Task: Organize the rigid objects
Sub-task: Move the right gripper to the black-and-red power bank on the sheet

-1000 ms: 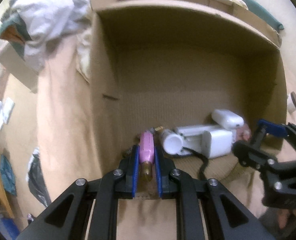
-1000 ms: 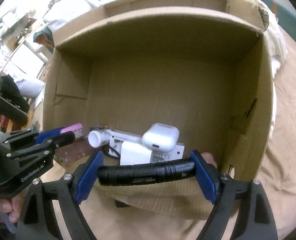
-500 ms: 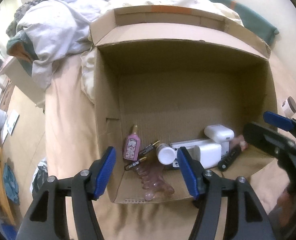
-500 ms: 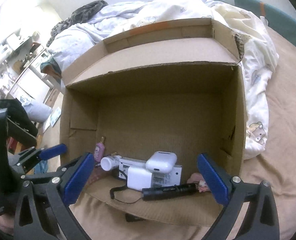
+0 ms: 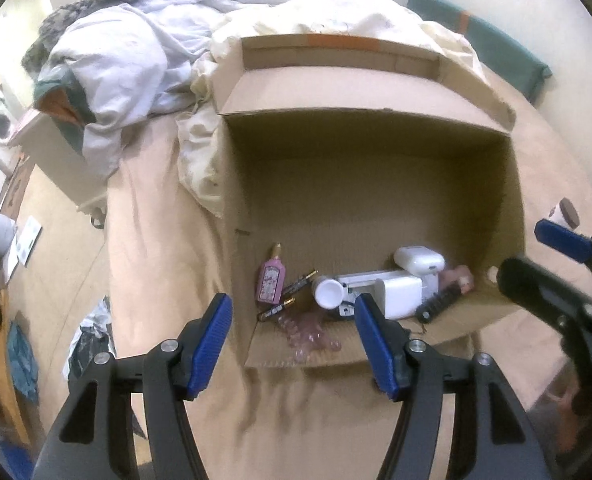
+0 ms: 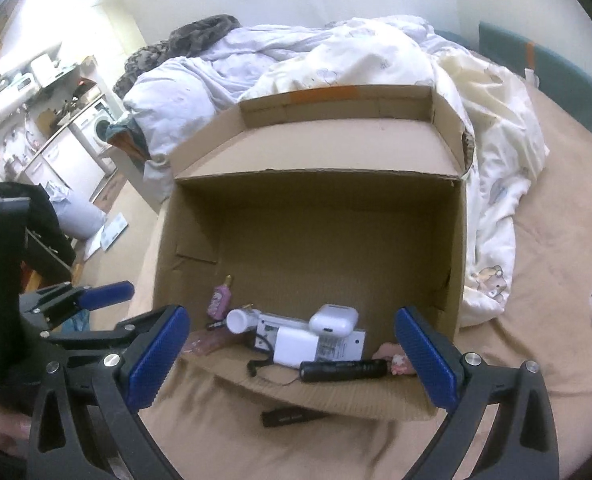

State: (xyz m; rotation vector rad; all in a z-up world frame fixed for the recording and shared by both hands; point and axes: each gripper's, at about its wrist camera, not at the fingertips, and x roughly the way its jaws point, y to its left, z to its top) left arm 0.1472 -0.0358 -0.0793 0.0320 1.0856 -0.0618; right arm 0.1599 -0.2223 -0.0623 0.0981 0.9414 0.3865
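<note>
With both the left tongs point(image 5: 292, 338) and right tongs point(image 6: 292, 358) gaping empty, the flashlight point(image 6: 343, 370) near the cardboard box point(image 6: 315, 152)'s sagging front flap could roll out onto the bed point(image 6: 555, 240).

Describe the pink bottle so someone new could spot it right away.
Find the open cardboard box on the bed. Along its near edge lies a row of items; the pink bottle is leftmost, lying flat. It alone is pink with a gold cap, beside mostly white and black neighbours.

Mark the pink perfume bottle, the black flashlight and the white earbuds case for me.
pink perfume bottle point(image 5: 271, 282), left wrist view, on its flat pink body.
black flashlight point(image 6: 343, 370), right wrist view, middle of the barrel.
white earbuds case point(image 6: 333, 319), right wrist view, on its front face.
</note>
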